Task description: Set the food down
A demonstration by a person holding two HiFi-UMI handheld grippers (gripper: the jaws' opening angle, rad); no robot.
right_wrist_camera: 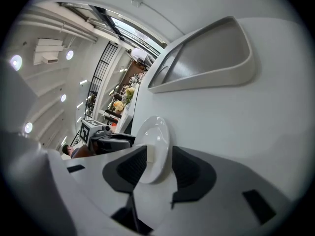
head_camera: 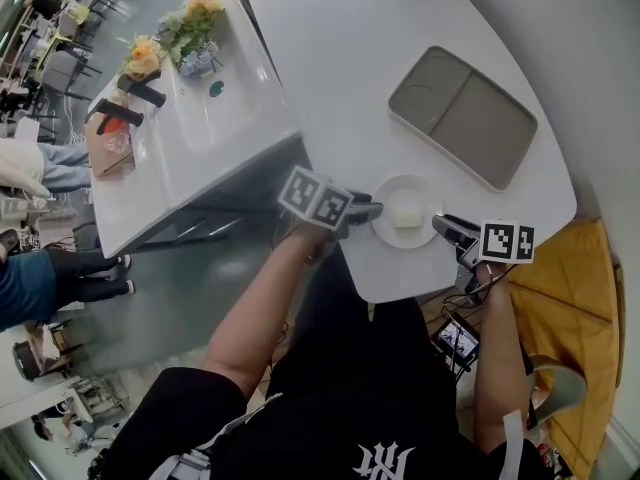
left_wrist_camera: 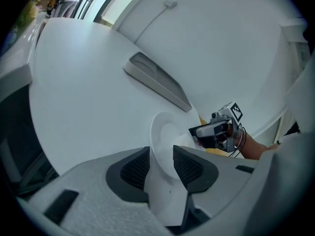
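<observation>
A small white plate point(head_camera: 386, 230) rests on the white round table point(head_camera: 340, 78) close to its near edge. On the plate lies a pale cube of food point(head_camera: 407, 215). My left gripper point(head_camera: 372, 209) is at the plate's left rim. In the left gripper view the plate's rim point(left_wrist_camera: 162, 132) stands between the pads of the left gripper point(left_wrist_camera: 161, 163), which do not press on it. My right gripper point(head_camera: 443, 226) is at the plate's right rim. In the right gripper view the plate point(right_wrist_camera: 155, 141) sits between the spread jaws of the right gripper point(right_wrist_camera: 159, 163), with a gap on one side.
A grey two-part tray point(head_camera: 462, 116) lies on the table beyond the plate. To the left stands another white table point(head_camera: 200, 118) with flowers point(head_camera: 185, 28) and dark objects. A yellow seat point(head_camera: 570, 298) stands right of the table edge.
</observation>
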